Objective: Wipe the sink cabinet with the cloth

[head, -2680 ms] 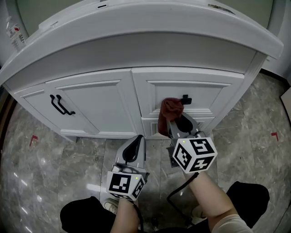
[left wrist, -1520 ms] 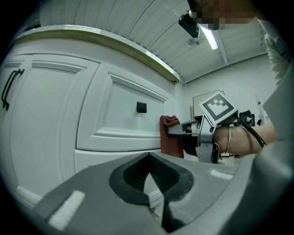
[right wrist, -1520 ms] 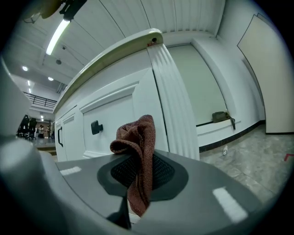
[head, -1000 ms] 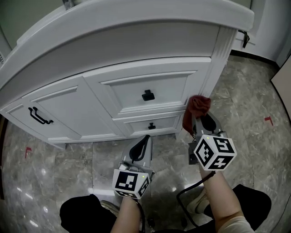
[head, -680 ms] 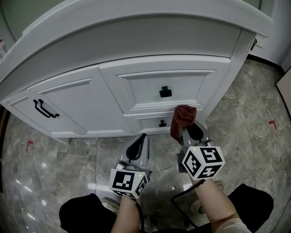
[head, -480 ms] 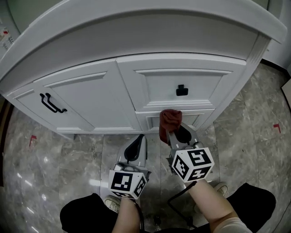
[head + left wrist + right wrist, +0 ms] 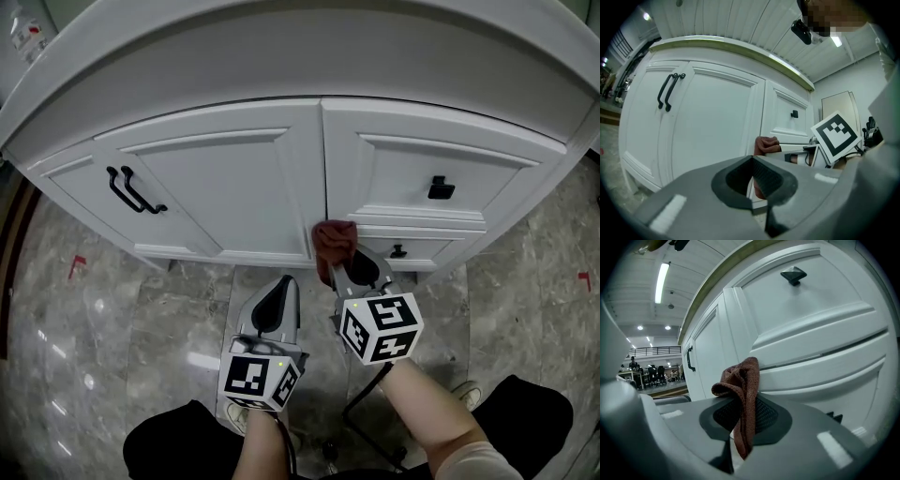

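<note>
Seen from above, a person is standing over a grey marble floor [image 7: 112, 319] and extending both bare forearms forward and down toward a white sink cabinet [image 7: 234, 187]. The right forearm [image 7: 427, 412] is reaching further in, angling the right tongs [image 7: 352, 265] up at the cabinet front. These tongs are clamping tight on one rust-red cloth [image 7: 333, 239], which is bunching above the jaws and hanging down between them in the right gripper view [image 7: 743, 390]. The cloth is resting against the upright strip between the door and the drawers, near the cabinet's bottom edge and level with the lower drawer's top.

The left forearm [image 7: 258, 441] is holding the left tongs [image 7: 279, 292] lower and just left of the right tongs, short of the cabinet. Their jaws are sitting closed together with nothing between them.

The cabinet front is showing two long black bar handles [image 7: 131, 192] side by side toward its left edge, and two stacked drawers on the right, each wearing one black knob [image 7: 441, 187]. Each of the two tongs is carrying one marker cube [image 7: 380, 326].
</note>
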The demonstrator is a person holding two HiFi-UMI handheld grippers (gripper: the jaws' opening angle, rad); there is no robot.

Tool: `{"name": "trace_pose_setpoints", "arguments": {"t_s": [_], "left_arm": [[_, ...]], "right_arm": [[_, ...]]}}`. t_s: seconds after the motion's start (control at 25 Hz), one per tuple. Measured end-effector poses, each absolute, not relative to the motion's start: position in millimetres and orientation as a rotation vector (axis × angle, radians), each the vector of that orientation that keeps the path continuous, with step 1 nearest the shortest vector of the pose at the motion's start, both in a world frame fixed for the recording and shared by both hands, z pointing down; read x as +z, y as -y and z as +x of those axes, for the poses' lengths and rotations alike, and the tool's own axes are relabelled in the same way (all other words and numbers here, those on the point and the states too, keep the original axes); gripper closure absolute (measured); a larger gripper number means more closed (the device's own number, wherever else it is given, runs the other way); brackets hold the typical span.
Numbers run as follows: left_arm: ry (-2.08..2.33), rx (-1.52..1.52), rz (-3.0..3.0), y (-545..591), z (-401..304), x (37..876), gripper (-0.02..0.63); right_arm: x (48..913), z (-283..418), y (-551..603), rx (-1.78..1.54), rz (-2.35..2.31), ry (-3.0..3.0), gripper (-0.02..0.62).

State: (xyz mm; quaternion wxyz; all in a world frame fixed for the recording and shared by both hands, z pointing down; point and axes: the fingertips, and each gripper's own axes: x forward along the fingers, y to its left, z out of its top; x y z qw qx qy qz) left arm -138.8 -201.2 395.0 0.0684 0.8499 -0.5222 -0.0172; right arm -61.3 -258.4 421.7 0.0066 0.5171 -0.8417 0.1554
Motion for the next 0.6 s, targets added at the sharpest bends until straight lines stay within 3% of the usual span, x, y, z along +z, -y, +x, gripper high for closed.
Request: {"name": "trace_pose_setpoints", "arguments": {"t_s": [0.6], "left_arm": [[1.476,-0.027,2.611,204,-93,403,0.606]], "right_arm": [[428,2,257,0.460,1.723,2.544,0.515]]}}
